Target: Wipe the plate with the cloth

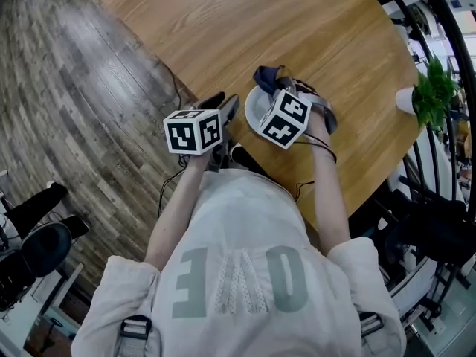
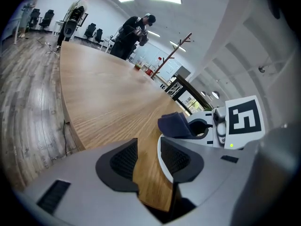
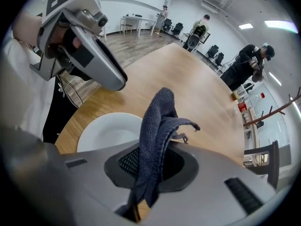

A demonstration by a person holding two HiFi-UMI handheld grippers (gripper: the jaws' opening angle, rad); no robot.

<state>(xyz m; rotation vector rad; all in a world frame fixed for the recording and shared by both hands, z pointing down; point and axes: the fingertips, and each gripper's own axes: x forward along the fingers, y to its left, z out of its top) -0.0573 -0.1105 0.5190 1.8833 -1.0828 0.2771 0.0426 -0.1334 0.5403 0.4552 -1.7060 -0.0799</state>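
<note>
While left gripper (image 2: pixel 148 150) stands open, right gripper (image 3: pixel 151 167) clamps cloth (image 3: pixel 159 124)

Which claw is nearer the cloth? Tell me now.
Right. The right claw is shut on the cloth, over the plate; the left claw stands open and empty beside the plate's edge, clear of the cloth.

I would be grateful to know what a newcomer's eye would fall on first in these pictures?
The dark blue cloth stands out first, pinched in the right tool beside the white plate, near the edge of the wooden table. Next comes the left tool, open and empty by the plate's rim.
</note>
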